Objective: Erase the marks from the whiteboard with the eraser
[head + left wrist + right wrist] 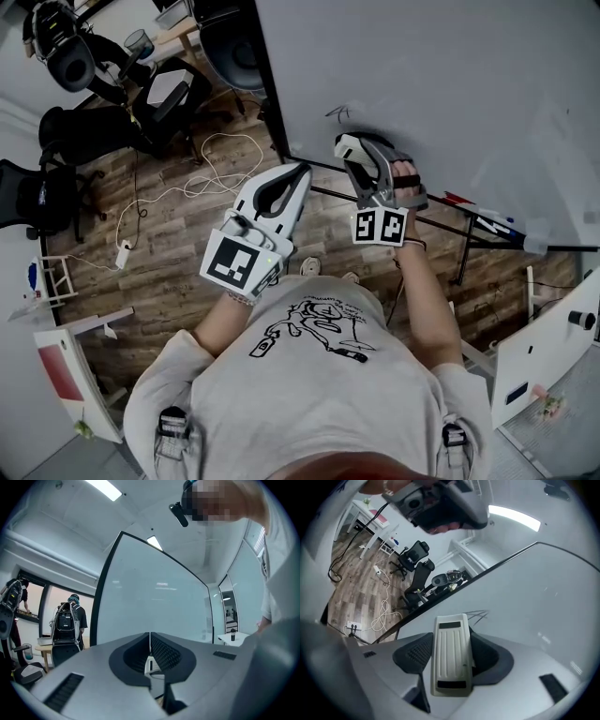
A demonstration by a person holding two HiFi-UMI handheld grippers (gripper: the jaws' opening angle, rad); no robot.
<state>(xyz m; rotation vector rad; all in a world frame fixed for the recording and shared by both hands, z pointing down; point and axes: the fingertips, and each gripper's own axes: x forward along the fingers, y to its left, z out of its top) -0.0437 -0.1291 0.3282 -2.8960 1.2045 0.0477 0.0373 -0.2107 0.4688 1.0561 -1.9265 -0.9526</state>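
The whiteboard (441, 94) fills the upper right of the head view. A small black scribble (337, 112) sits near its lower left corner. My right gripper (361, 155) is shut on a cream ribbed eraser (347, 144) just below that scribble, close to the board's bottom edge. In the right gripper view the eraser (451, 653) lies flat between the jaws, and the thin black marks (479, 616) show on the board (534, 602) just past its tip. My left gripper (300, 173) hangs beside the board's corner, shut and holding nothing (150, 641).
Wood floor lies below, with a white cable (202, 173) and a power strip (123, 253). Office chairs (169, 94) stand at the upper left. Markers (492, 225) lie on the board's tray. Behind the board a person wearing a backpack (70, 620) stands. A white table (548, 347) is at the right.
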